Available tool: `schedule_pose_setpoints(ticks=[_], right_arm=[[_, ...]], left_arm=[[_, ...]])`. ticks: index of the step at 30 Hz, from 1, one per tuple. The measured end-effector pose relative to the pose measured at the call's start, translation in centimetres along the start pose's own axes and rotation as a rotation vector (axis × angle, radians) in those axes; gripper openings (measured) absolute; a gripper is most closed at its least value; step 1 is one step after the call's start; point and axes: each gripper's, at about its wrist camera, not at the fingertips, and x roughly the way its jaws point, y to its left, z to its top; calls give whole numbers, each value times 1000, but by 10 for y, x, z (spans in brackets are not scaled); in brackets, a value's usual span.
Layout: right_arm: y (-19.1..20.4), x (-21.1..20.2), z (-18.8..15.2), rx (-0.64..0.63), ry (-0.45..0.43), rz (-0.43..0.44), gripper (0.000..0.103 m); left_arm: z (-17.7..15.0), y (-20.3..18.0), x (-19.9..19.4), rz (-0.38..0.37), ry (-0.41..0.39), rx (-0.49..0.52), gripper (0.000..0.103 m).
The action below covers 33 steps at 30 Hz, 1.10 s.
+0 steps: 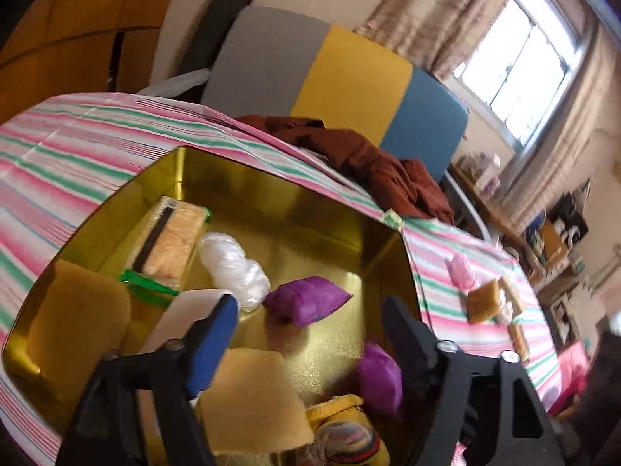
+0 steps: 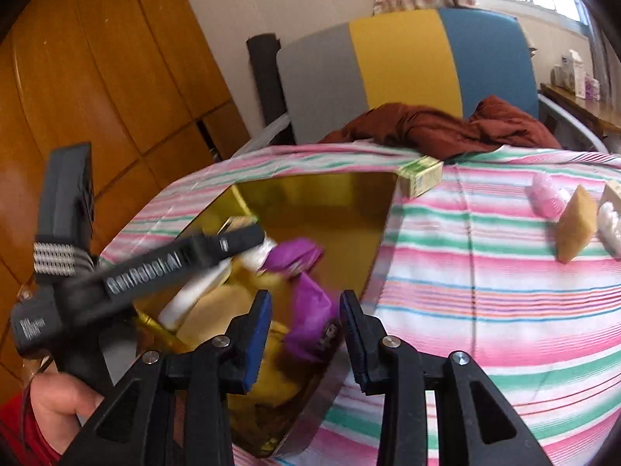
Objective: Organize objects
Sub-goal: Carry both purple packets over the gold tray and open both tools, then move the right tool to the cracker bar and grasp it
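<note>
A gold tin box (image 1: 330,209) sits on the striped table (image 1: 70,155). It holds two purple packets (image 1: 306,299), a white plastic wad (image 1: 235,264), tan sponges (image 1: 256,400), a long snack pack (image 1: 174,240) and a knitted toy (image 1: 349,439). My left gripper (image 1: 310,322) is open and empty above the box. My right gripper (image 2: 306,322) is open and empty over the box's near corner (image 2: 310,419), above a purple packet (image 2: 310,318). The left gripper shows in the right wrist view (image 2: 163,268).
On the cloth to the right lie a pink packet (image 2: 547,194), a tan sponge (image 2: 576,225) and a white packet (image 2: 609,221). A small green-yellow carton (image 2: 421,174) stands by the box's far corner. A brown cloth (image 2: 446,124) and a chair (image 2: 388,66) lie behind.
</note>
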Motion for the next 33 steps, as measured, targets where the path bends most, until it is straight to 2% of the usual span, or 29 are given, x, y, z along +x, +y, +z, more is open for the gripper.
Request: schedule_pose_setpoints(ticks=[3, 6, 10, 20, 25, 33], right_arm=[[-2, -8, -8, 23, -12, 7, 41], [-13, -17, -16, 72, -17, 6, 42], [-31, -27, -24, 142, -31, -13, 42], [-85, -57, -34, 284, -71, -107, 42], [-104, -66, -39, 321, -82, -135, 42], [-132, -82, -44, 363, -101, -201, 42]], left_arm=[[-3, 3, -15, 6, -60, -50, 100], [-7, 0, -25, -2, -85, -83, 103], [-17, -12, -30, -15, -72, -79, 103], [-45, -84, -30, -113, 21, 120, 103], [-56, -118, -28, -154, 39, 220, 103], [-62, -141, -15, -182, 94, 233, 103]])
